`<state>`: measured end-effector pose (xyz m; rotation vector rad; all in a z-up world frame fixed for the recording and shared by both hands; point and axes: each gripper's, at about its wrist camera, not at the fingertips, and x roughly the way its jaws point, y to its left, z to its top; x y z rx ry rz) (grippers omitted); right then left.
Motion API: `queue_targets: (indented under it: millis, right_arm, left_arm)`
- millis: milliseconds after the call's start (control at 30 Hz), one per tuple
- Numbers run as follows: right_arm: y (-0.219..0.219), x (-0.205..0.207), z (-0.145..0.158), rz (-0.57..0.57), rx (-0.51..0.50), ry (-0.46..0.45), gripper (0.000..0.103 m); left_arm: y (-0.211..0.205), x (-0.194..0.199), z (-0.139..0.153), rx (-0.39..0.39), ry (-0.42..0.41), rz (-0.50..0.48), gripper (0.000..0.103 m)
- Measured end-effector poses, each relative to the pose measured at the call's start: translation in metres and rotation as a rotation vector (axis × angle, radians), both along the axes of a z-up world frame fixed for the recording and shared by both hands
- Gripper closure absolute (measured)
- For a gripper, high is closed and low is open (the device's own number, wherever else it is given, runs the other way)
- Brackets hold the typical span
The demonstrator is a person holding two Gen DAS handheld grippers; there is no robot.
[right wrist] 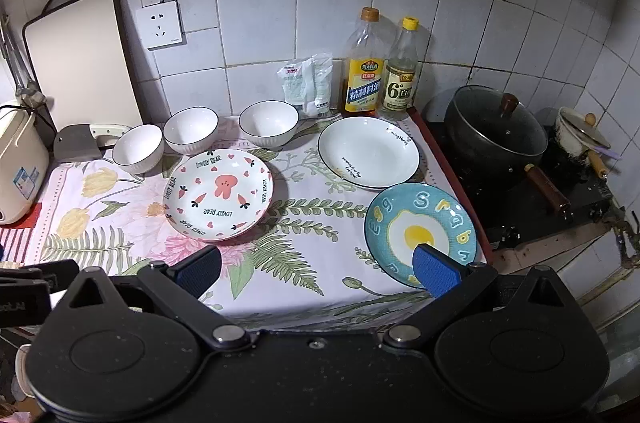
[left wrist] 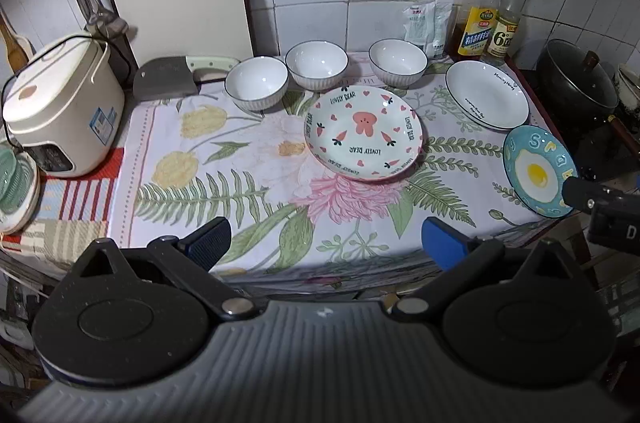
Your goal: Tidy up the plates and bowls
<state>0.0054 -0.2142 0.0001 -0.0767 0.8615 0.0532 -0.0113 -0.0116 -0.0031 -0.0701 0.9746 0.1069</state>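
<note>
Floral cloth [left wrist: 224,183]: covers the counter under all the dishes, ahead of both tools
Left gripper [left wrist: 326,243]: jaws spread wide, nothing between them, hovering over the cloth's near edge
Right gripper [right wrist: 316,273]: jaws spread wide, empty; its right pad overlaps the egg plate's near rim in view
Egg plate [right wrist: 420,231]: blue, just ahead of the right gripper
Bunny plate [left wrist: 364,133]: straight ahead of the left gripper, mid-cloth
White plate [right wrist: 368,151]: beyond the egg plate, near the two bottles [right wrist: 380,71]
White bowls [left wrist: 316,63]: three in a row, farthest from both tools, by the tiled wall
Rice cooker [left wrist: 64,115]: far left of the left gripper
</note>
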Motion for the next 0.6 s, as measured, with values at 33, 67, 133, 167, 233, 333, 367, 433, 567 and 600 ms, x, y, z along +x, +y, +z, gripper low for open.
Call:
queue_targets:
  millis: [33, 67, 133, 167, 233, 333, 367, 433, 567, 600]
  right_arm:
    - [0.0, 0.001, -0.001, 0.004, 0.0, 0.002, 0.0]
    - [0.0, 0.001, -0.001, 0.007, -0.003, 0.0, 0.0]
    - [0.0, 0.001, -0.001, 0.011, -0.004, -0.002, 0.0]
    - [-0.001, 0.002, 0.0, 0.014, -0.001, -0.003, 0.0]
    - [-0.001, 0.001, 0.0, 0.018, 0.001, -0.005, 0.0]
    - [0.0, 0.001, 0.0, 0.027, -0.001, -0.009, 0.0]
    - [0.0, 0.002, 0.001, 0.028, -0.001, -0.01, 0.0]
    - [-0.001, 0.0, 0.002, 0.038, 0.002, -0.012, 0.0]
    - [-0.003, 0.0, 0.003, 0.047, -0.008, -0.015, 0.0]
    - [-0.004, 0.0, 0.003, 0.048, -0.009, -0.015, 0.0]
  left_arm:
    - [-0.001, 0.0, -0.001, 0.0, 0.003, 0.002, 0.0]
    - [-0.001, 0.0, -0.002, 0.003, 0.005, 0.005, 0.0]
    - [-0.003, -0.001, -0.003, 0.011, 0.011, 0.007, 0.0]
    - [-0.004, 0.0, -0.003, 0.011, 0.013, 0.007, 0.0]
    - [-0.005, -0.001, -0.001, 0.006, 0.014, 0.004, 0.0]
    - [-0.006, 0.0, 0.002, 0.006, 0.013, 0.004, 0.0]
    - [-0.005, -0.001, 0.001, 0.002, 0.01, 0.001, 0.0]
    - [-0.006, -0.001, 0.003, -0.008, 0.011, -0.004, 0.0]
    - [-0.01, -0.004, 0.003, -0.032, 0.019, -0.03, 0.0]
    - [-0.011, -0.004, 0.003, -0.037, 0.022, -0.034, 0.0]
